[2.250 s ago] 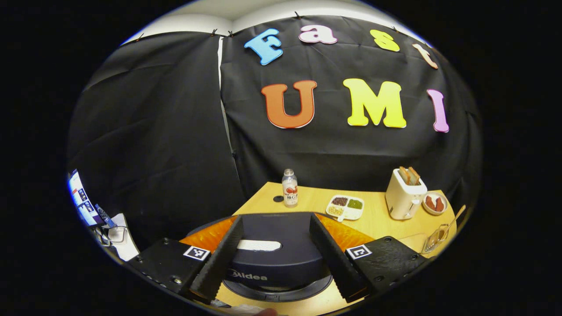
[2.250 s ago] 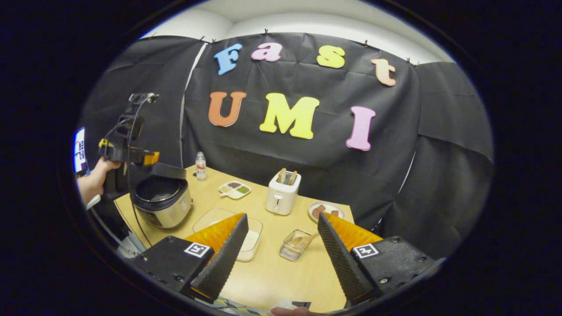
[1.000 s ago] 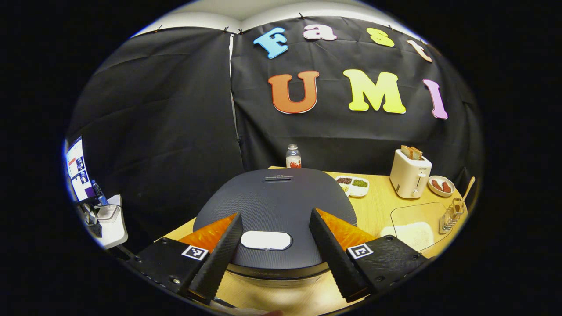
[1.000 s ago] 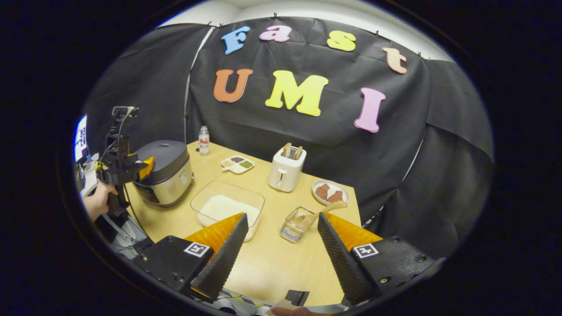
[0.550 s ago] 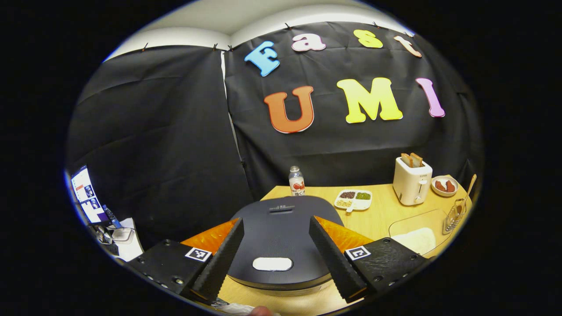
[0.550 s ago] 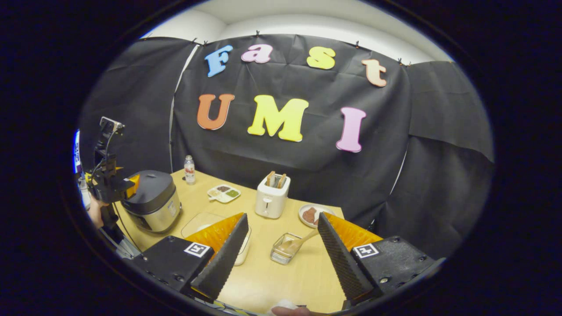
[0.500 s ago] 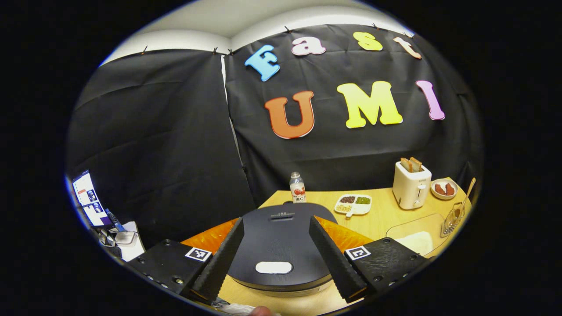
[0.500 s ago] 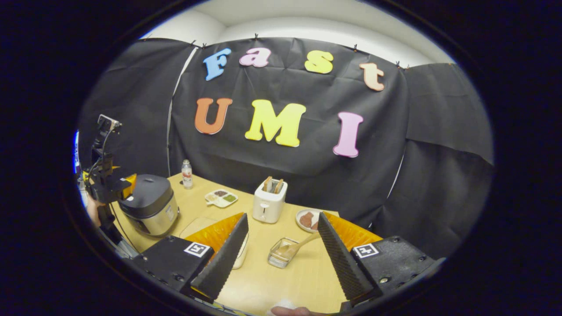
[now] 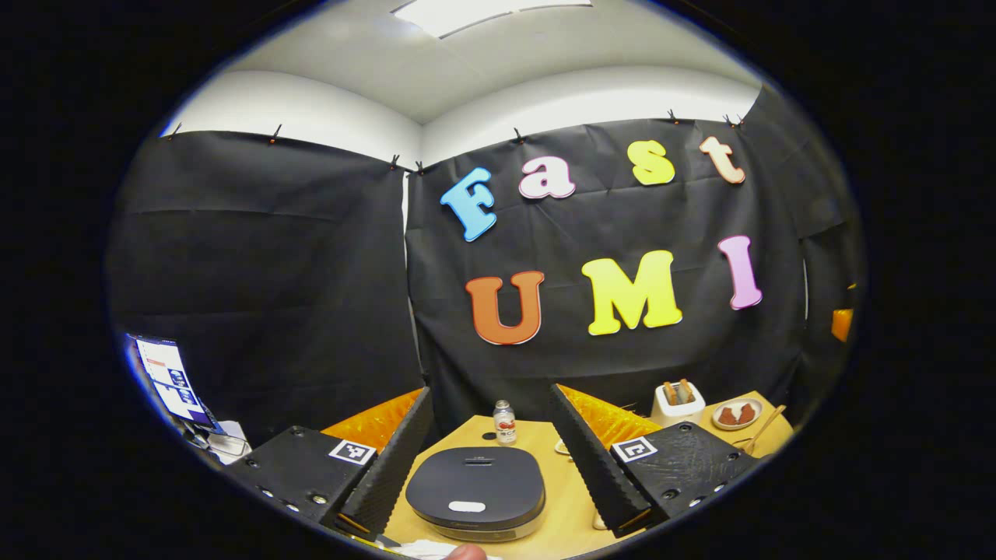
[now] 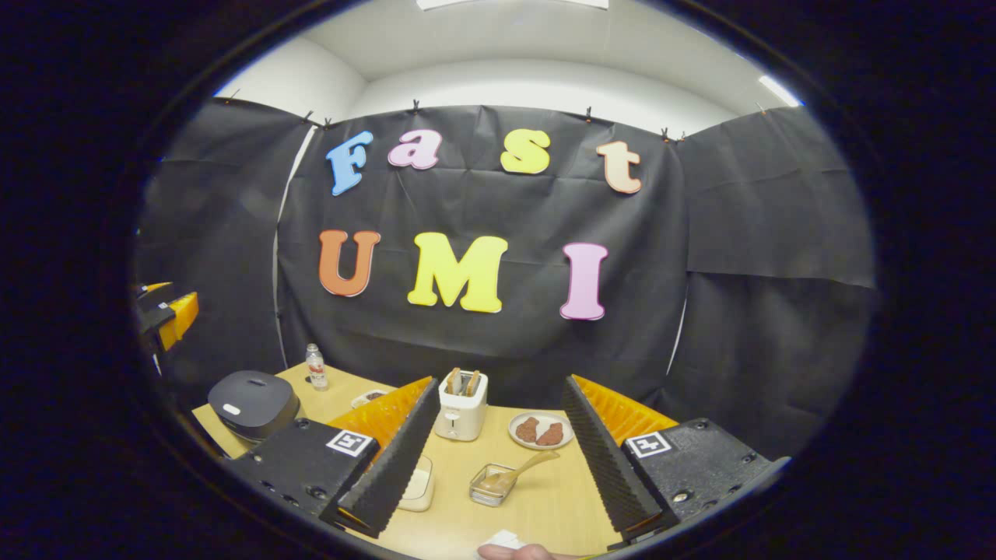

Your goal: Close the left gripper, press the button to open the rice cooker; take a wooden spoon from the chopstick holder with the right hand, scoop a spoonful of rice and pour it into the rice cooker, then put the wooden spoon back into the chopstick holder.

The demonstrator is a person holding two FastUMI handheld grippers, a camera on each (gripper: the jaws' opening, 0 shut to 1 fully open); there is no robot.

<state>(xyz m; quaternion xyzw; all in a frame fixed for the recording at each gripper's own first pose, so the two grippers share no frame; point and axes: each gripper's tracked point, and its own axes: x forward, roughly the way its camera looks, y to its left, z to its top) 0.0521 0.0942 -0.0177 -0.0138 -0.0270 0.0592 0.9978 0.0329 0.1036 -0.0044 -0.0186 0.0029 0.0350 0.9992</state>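
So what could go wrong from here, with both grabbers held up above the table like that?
The left gripper is open, not closed, so pressing the white button on the shut rice cooker could miss between the fingers. The wooden spoon leans loosely in the small chopstick holder; the right gripper might tip it.

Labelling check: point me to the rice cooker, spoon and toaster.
rice cooker (image 9: 475,484): left gripper view, lid top.
spoon (image 10: 531,462): right gripper view, handle.
toaster (image 10: 459,414): right gripper view, front face.
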